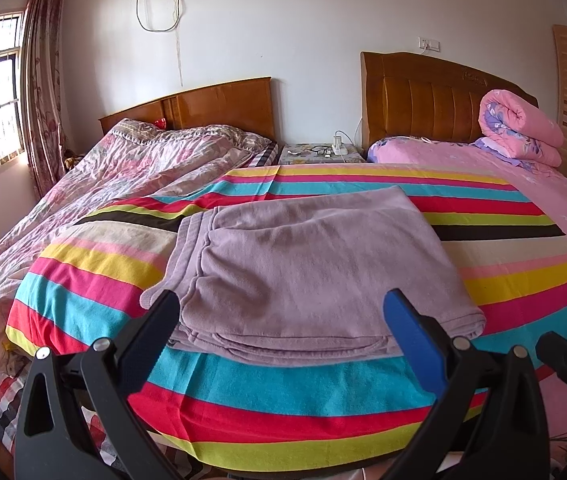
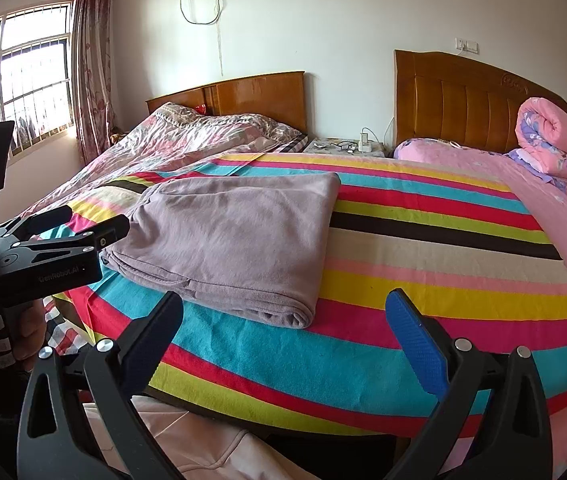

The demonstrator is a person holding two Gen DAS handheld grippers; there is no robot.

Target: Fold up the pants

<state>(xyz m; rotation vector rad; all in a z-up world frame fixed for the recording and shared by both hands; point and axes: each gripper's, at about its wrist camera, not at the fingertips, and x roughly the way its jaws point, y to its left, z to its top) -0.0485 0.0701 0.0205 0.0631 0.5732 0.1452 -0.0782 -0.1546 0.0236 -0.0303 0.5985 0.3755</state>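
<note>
— Where are the pants [image 1: 307, 272] sitting?

— They're lying in a folded stack on the striped blanket [image 1: 283, 396], near the front edge, a bit to the left.

— And your grippers?

— I'm holding both wide and empty: the left gripper [image 1: 283, 320] is hovering just in front of the stack, the right gripper [image 2: 283, 324] off its near right corner.

— Which step?

— I'm judging the folding nearly done; next might be one last fold or a tidy-up.

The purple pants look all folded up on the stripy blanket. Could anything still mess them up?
Maybe. The folded pants lie near the front edge of the striped blanket, so a tug on it might slide them off. The open left claw sits right at their near edge; nudging forward could ruffle the layers.
</note>
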